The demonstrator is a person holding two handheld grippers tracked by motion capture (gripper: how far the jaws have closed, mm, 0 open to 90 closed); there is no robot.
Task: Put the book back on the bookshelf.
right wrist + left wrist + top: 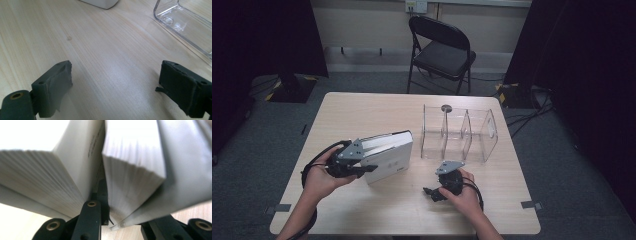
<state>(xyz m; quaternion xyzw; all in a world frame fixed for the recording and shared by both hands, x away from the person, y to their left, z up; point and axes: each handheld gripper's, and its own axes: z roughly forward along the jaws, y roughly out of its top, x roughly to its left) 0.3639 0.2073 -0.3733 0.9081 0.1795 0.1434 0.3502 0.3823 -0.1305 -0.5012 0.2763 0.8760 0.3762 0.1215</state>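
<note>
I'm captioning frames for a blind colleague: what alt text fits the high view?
A person's left gripper clamps a white book on a wooden table, while the right gripper rests open near a clear divided organizer.

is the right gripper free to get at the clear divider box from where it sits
Probably yes. The right gripper is open and holds nothing, and only bare table lies between it and the clear divider box. The book, clamped in the left gripper, sits off to the side.
</note>
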